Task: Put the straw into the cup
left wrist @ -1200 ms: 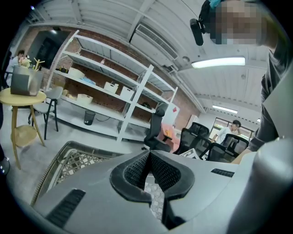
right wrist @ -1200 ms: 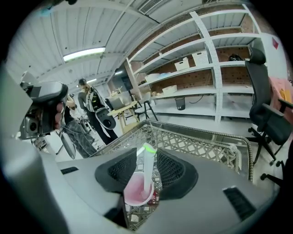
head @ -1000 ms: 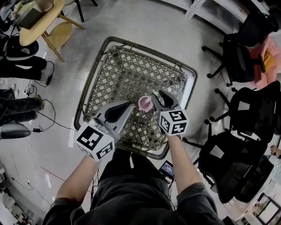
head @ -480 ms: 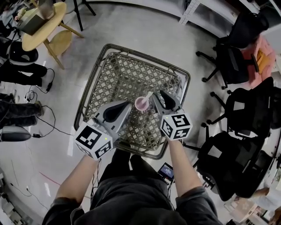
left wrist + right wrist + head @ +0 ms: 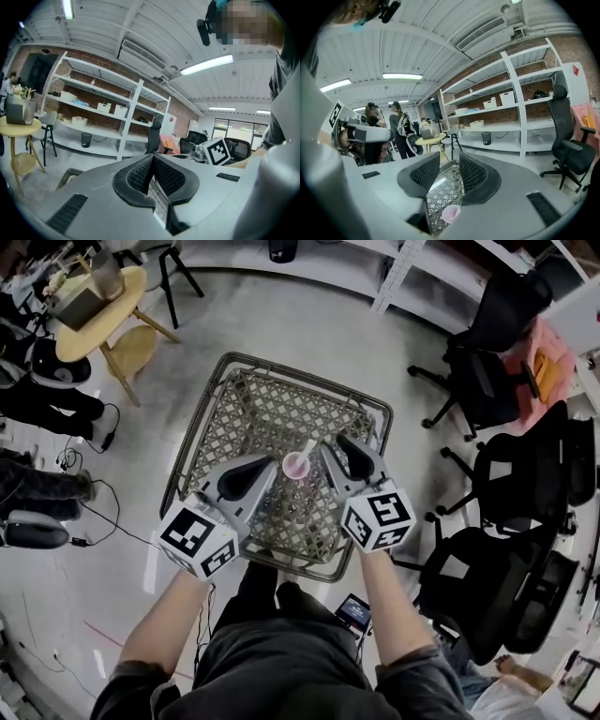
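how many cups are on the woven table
1: a pink cup on the woven table, between the left gripper and right gripper. Any others would be hidden under them.

On my feed the left gripper [image 5: 269, 468] and right gripper [image 5: 336, 442] are pale grey shells with black ribbed pads [image 5: 425, 172]. Each carries a white cube [image 5: 197, 542] with black square markers. The shirt [image 5: 281, 667] is dark grey and short-sleeved.

Head view: from above the person, facing steeply down; the lattice table [image 5: 267, 418] sits mid-frame, the floor around it.
Left gripper view: close behind its own jaws, facing level across the room to the shelving [image 5: 101, 115].
Right gripper view: close behind its own jaws, tilted down onto the table.
Shared: table and cup [image 5: 295, 465] in the head and right gripper views; shelving in both gripper views.
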A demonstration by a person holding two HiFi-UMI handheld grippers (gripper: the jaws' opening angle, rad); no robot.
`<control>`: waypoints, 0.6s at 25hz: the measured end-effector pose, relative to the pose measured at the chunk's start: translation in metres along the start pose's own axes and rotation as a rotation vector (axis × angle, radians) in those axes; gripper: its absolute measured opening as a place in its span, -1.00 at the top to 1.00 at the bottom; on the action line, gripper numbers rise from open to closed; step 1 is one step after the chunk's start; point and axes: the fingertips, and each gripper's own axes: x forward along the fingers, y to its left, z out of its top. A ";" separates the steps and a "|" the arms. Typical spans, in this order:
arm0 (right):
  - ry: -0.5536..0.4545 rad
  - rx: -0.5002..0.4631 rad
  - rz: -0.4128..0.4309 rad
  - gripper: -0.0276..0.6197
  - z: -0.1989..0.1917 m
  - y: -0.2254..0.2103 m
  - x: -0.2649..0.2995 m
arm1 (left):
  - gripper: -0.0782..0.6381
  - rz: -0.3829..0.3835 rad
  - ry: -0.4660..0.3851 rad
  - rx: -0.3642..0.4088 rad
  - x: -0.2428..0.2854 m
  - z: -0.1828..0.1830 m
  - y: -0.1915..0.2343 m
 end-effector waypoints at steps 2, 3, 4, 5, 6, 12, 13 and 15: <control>-0.018 -0.011 0.004 0.57 0.010 0.005 -0.007 | 0.76 0.001 -0.008 0.011 -0.003 0.005 -0.006; -0.025 -0.016 0.006 0.57 0.014 0.007 -0.011 | 0.76 0.001 -0.013 0.016 -0.005 0.008 -0.009; -0.032 -0.021 0.008 0.57 0.018 0.010 -0.015 | 0.76 0.001 -0.017 0.021 -0.006 0.010 -0.012; -0.039 -0.025 0.010 0.57 0.021 0.012 -0.019 | 0.76 0.001 -0.022 0.026 -0.007 0.013 -0.015; -0.046 -0.029 0.012 0.57 0.025 0.015 -0.023 | 0.76 0.001 -0.027 0.030 -0.009 0.016 -0.017; -0.091 -0.055 0.029 0.58 0.047 0.035 -0.043 | 0.76 0.000 -0.052 0.060 -0.018 0.029 -0.030; -0.097 -0.060 0.034 0.58 0.050 0.038 -0.046 | 0.76 0.000 -0.055 0.063 -0.019 0.031 -0.032; -0.106 -0.070 0.040 0.58 0.055 0.043 -0.052 | 0.76 -0.001 -0.061 0.071 -0.021 0.035 -0.037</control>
